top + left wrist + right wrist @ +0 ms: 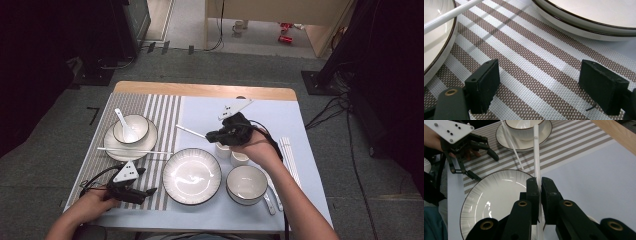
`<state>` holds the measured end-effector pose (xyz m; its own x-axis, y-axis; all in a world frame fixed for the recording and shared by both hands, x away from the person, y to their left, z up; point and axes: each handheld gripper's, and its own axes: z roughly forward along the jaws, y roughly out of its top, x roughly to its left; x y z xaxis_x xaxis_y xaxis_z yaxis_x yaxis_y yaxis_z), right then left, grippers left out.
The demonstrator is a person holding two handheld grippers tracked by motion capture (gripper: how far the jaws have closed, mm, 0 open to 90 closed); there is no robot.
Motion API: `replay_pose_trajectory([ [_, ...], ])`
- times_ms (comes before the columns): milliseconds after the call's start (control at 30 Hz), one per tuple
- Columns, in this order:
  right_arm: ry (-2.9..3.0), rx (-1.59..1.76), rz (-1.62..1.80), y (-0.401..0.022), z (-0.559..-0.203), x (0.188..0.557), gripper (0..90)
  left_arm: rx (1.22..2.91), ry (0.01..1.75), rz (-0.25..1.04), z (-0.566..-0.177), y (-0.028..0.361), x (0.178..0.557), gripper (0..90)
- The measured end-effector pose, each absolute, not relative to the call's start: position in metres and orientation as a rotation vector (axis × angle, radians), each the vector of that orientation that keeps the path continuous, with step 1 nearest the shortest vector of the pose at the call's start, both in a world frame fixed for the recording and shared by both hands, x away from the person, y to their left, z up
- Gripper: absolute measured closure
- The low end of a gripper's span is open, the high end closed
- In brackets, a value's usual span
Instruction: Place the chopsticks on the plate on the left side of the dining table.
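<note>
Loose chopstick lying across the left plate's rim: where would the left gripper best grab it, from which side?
Judging by its pose, grip the chopstick on the end overhanging the striped mat, right of the plate. Come from above, fingers straddling the thin rod crosswise. The left gripper is open and near.

Readable text: none on the dishes or the counter.
White chopstick (pixel 536 147): a small dark mark at 12 o'clock, too small to read.

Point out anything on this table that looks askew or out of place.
One white chopstick lies alone across the rim of the plate under the spoon bowl, on the striped mat. Its mate is up in the right gripper, so the pair is split.
</note>
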<state>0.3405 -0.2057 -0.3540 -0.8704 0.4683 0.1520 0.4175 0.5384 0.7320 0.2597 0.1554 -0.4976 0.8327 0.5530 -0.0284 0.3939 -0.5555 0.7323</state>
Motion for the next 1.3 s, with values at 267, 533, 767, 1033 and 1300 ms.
replay_pose_trajectory([
  [267,2.73,0.728,1.263,-0.183,-0.353,0.343,85.3,2.228,0.689,0.261,-0.498,0.155,0.26,17.1],
  [533,2.741,0.695,1.261,-0.17,-0.351,0.344,85.3,2.229,0.688,0.262,-0.498,0.155,0.26,17.1],
  [767,2.766,0.672,1.255,-0.154,-0.352,0.346,85.3,2.229,0.688,0.262,-0.498,0.155,0.26,17.1],
  [1033,2.79,0.638,1.232,-0.138,-0.353,0.346,85.3,2.231,0.687,0.262,-0.497,0.156,0.26,17.1],
  [1300,2.793,0.657,1.219,-0.126,-0.352,0.346,85.3,2.23,0.689,0.262,-0.498,0.155,0.26,17.1],
])
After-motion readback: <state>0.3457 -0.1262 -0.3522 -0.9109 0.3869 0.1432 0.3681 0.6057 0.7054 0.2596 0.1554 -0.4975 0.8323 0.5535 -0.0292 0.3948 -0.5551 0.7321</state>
